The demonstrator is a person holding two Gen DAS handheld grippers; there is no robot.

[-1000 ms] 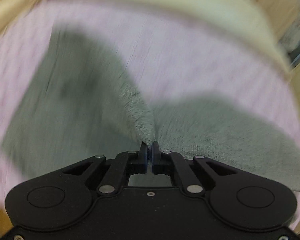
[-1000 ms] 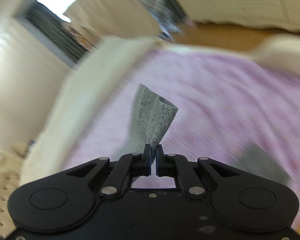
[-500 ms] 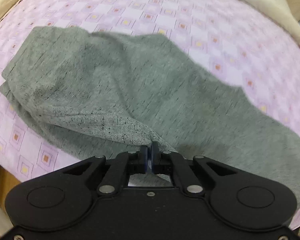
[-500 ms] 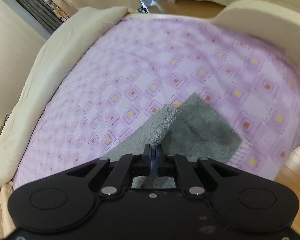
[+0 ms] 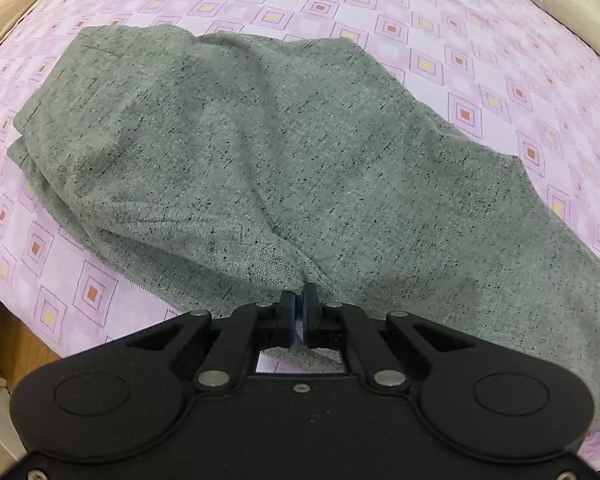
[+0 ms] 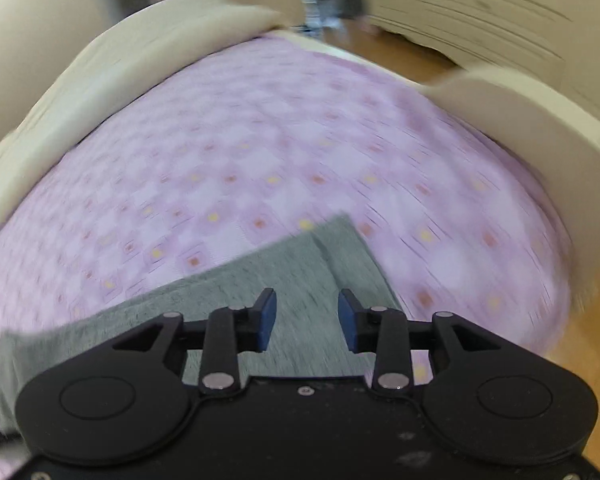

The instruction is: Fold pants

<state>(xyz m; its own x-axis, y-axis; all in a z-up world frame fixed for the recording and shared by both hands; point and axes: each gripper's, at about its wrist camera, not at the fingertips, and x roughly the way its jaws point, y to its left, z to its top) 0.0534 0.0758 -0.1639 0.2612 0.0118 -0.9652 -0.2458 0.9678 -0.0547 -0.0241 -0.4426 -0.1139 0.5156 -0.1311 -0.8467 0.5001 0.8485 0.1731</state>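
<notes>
Grey speckled pants lie spread and rumpled on a bed with a pink patterned cover. My left gripper is shut on a pinched edge of the pants fabric near the bed's front side. In the blurred right wrist view the leg end of the pants lies flat on the cover. My right gripper hovers just over that leg end, its jaws opening, with no cloth pressed between the blue pads.
A cream padded bed rim runs along the left and far side, and a cream footboard stands at the right. Wooden floor shows past the bed's edge. A beige rim borders the cover at the upper left.
Both grippers brought the lifted pants down onto the bed. The right gripper, shut on the leg end before, has let go of it and its jaws now stand apart. The left stays shut on the fabric.
</notes>
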